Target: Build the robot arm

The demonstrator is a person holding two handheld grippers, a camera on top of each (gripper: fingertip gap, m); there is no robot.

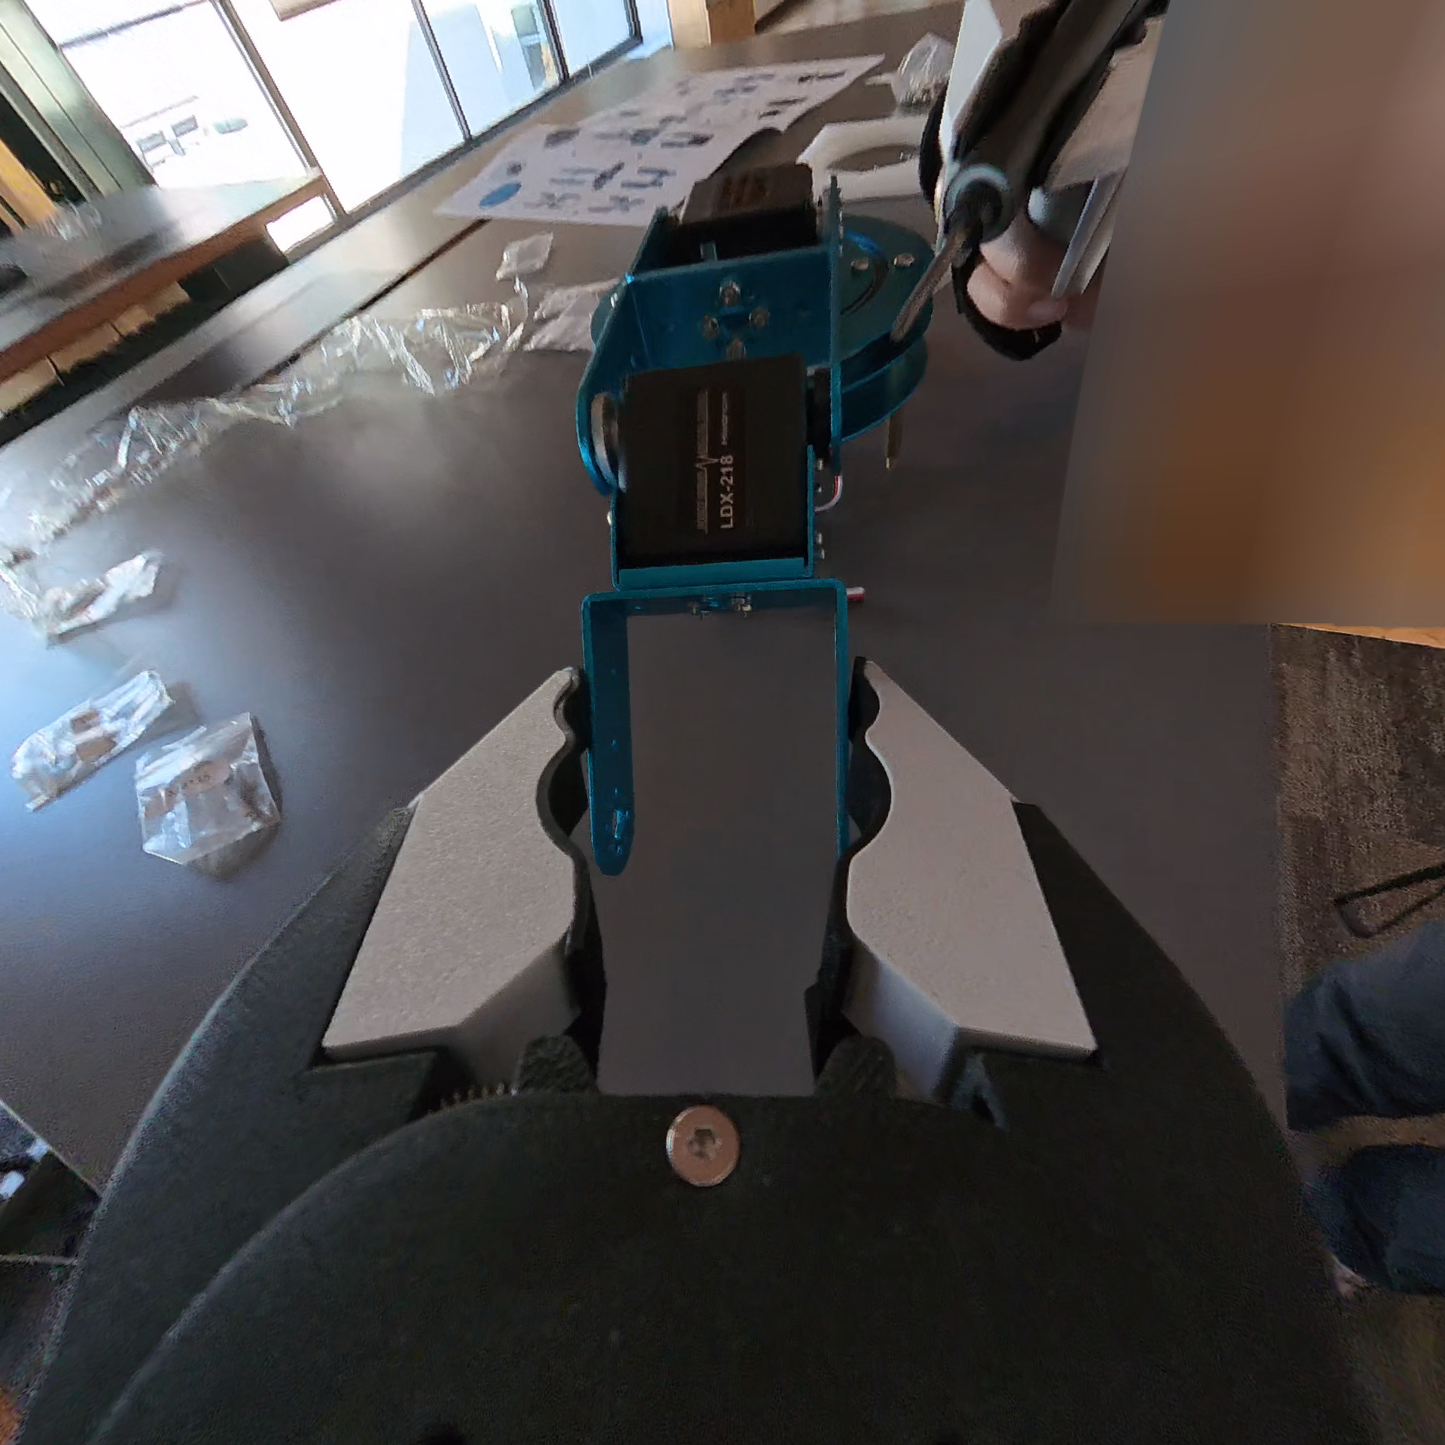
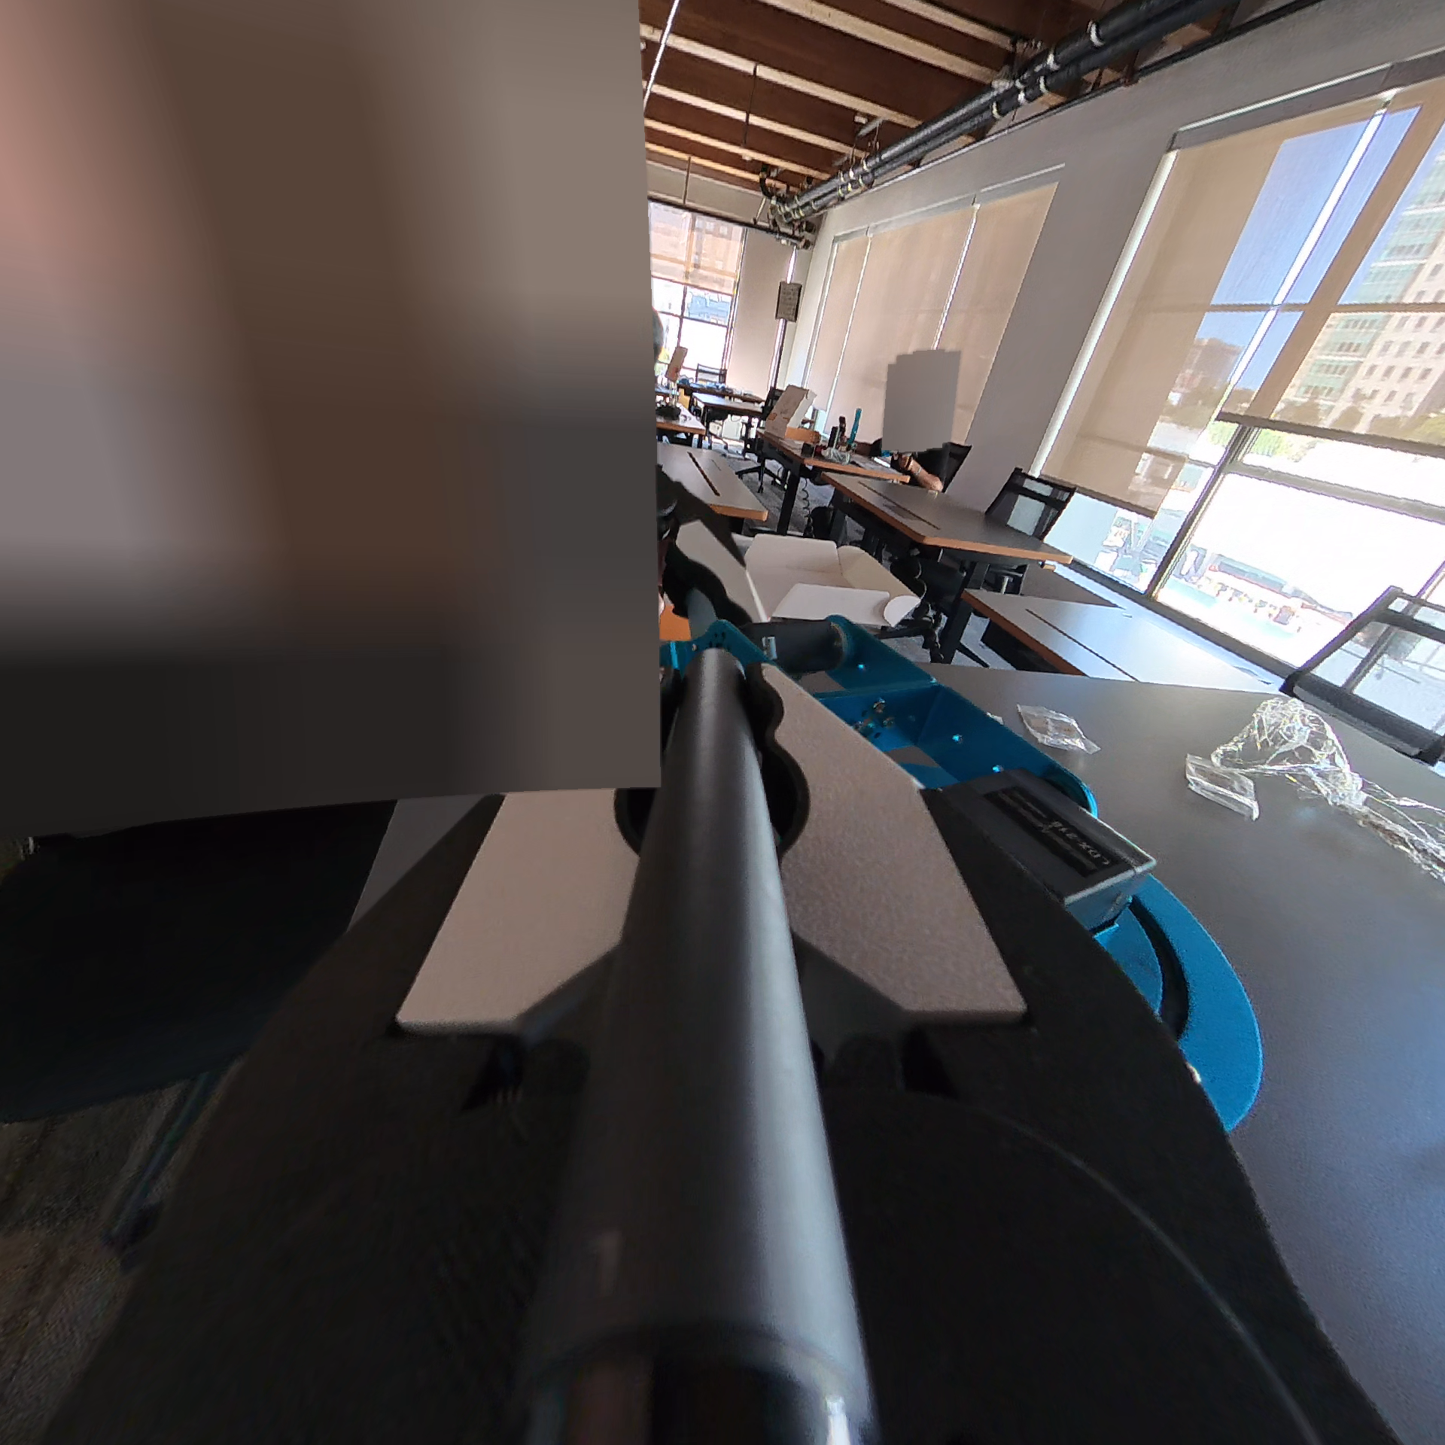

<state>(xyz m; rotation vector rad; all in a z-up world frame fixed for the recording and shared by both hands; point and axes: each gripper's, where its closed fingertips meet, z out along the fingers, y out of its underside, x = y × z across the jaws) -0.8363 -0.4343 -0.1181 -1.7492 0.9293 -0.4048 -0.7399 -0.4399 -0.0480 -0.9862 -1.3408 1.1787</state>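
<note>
A blue metal robot-arm assembly lies on the dark table. My left gripper (image 1: 715,680) is shut on its blue U-bracket (image 1: 606,743), one finger on each side plate. Beyond the bracket sit a black servo (image 1: 715,461) and the round blue base (image 1: 883,266). My right gripper (image 2: 715,688) is shut on a dark grey screwdriver handle (image 2: 704,938) that runs along its fingers. In the left wrist view the screwdriver's shaft (image 1: 926,285) points down at the base's rim. Under the right gripper I see a servo (image 2: 1040,844) and the blue base disc (image 2: 1204,1009).
Small plastic parts bags (image 1: 207,790) and crumpled clear wrap (image 1: 234,414) lie on the table (image 1: 391,625) to the left. A printed sheet (image 1: 649,133) and a white foam piece (image 1: 860,156) lie at the far end. More wrap (image 2: 1282,751) lies right; desks and chairs stand beyond. Across from one pair of fingers to the other is roughly 12 centimeters.
</note>
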